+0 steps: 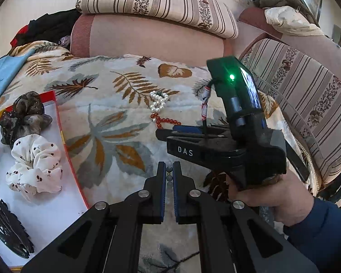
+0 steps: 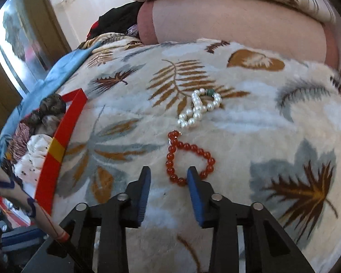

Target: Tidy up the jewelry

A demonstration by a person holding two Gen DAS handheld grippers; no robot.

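My left gripper (image 1: 169,170) is shut on a pale grey-green bead bracelet (image 1: 169,172), held above the leaf-print blanket (image 1: 116,104). A white pearl bracelet (image 1: 158,101) and a red bead bracelet (image 1: 163,120) lie on the blanket ahead. My right gripper (image 1: 168,134) shows in the left wrist view beside the red bracelet. In the right wrist view my right gripper (image 2: 169,175) is open, its right finger at the near edge of the red bead bracelet (image 2: 188,154). The pearl bracelet (image 2: 199,108) lies just beyond it.
A red-rimmed white tray (image 1: 61,136) at left holds a brown scrunchie (image 1: 22,116), a white patterned scrunchie (image 1: 36,163) and a dark hair clip (image 1: 4,227). Striped cushions (image 1: 156,2) and a pink bolster (image 1: 152,38) stand behind the blanket.
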